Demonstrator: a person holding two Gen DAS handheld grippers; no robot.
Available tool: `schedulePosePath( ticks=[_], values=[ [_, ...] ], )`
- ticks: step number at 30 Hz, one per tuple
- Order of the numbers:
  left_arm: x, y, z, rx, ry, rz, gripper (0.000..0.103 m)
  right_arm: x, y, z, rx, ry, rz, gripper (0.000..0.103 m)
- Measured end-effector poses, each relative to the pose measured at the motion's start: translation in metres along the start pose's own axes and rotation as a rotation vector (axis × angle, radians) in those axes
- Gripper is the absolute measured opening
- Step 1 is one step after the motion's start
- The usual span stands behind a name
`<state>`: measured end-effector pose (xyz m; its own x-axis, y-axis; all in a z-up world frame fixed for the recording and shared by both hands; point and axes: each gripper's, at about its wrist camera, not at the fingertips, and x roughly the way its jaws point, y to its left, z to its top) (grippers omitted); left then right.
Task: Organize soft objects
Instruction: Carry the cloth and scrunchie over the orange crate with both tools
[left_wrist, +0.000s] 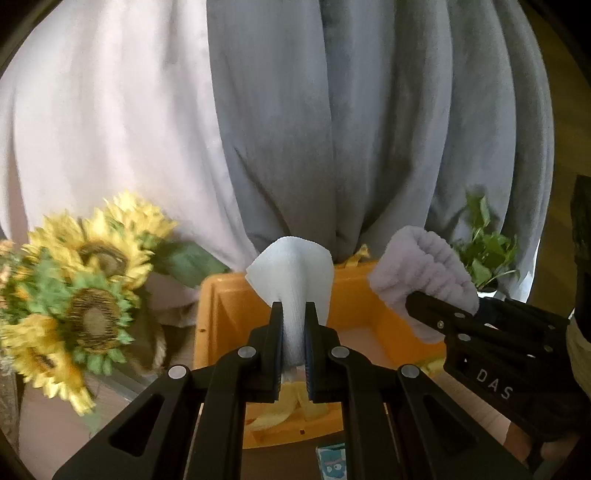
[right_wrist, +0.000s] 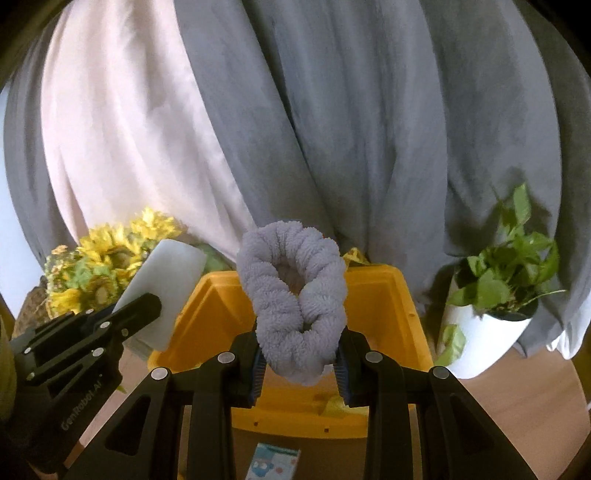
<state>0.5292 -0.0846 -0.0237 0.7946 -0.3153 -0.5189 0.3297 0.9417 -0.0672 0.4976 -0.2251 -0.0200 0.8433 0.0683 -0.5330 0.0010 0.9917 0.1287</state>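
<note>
Above the yellow bin (right_wrist: 376, 295), our left tool (left_wrist: 294, 332) is clamped on a white cloth (left_wrist: 291, 269); our right tool (right_wrist: 300, 354) pinches a lilac scrunchie (right_wrist: 291, 280).

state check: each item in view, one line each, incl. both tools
left tool: shut on white cloth
right tool: shut on lilac fluffy band
white cloth: held above bin
lilac fluffy band: held above bin
yellow bin: open, uncovered
potted plant: upright
</note>
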Motion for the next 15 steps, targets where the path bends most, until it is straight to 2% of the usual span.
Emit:
schedulePosePath(
  ticks=[11,14,15],
  values=[
    [0.069,0.005,-0.004,0.006,0.126,0.014,0.012,0.076,-0.016,-0.003,0.057,0.168,-0.021,0.032],
    [0.081,0.004,-0.007,0.016,0.151,0.027,0.021,0.088,-0.018,-0.006,0.052,0.197,-0.041,0.034],
    [0.082,0.006,-0.008,0.017,0.158,0.030,0.028,0.090,-0.020,-0.006,0.049,0.206,-0.044,0.034]
  ],
)
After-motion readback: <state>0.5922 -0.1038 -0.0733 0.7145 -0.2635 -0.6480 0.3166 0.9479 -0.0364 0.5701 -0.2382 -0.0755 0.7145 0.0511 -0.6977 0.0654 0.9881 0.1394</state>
